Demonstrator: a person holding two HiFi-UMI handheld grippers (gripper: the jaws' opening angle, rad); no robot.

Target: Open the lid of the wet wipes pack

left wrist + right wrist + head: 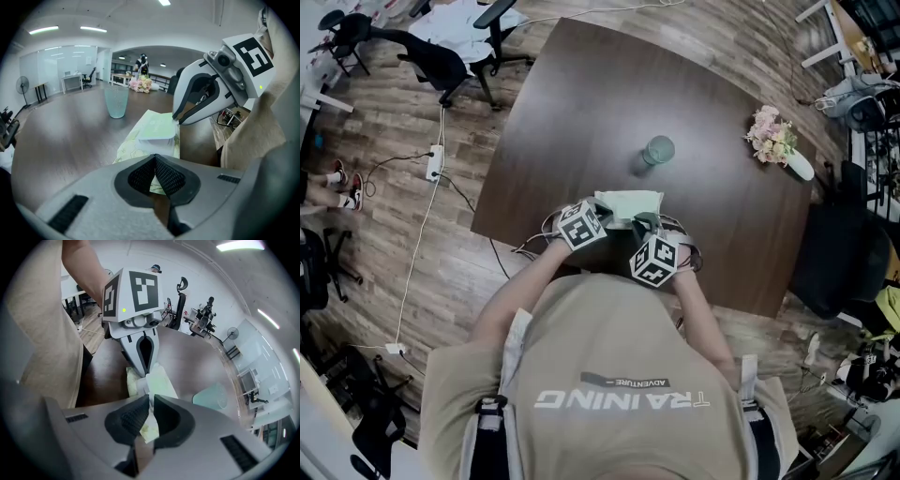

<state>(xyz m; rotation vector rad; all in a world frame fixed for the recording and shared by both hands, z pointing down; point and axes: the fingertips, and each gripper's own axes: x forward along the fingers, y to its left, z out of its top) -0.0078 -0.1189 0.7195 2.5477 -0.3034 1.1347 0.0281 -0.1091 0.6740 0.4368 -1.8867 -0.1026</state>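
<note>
Right at the near edge of the table (581, 103), both tools are on the job. The left gripper (154, 161) has its jaws pressed together on the crinkled end of the wet wipes pack (127, 149), pinning it flat. Opposite it, the right gripper (151, 401) is clamped too, and by the look of it what it holds is the edge of the pale green lid (157, 127) on top of the pack.

The pack lies flat between the two tools, in front of the person's chest. The lid looks barely lifted, if at all. I judge the smart play is a steady hold-down from the left while the right peels up and back along the hinge. A sideways yank would likely drag the soft pack, or let the thin lip slip out of the pads.

Further out, a clear tumbler (116, 101) stands well apart from the pack and out of the lifting path. A bunch of pink flowers (772, 134) lies near the far right edge. Off the table, office chairs (441, 56) and a power strip (434, 161) sit on the floor. Nothing crowds the work.
</note>
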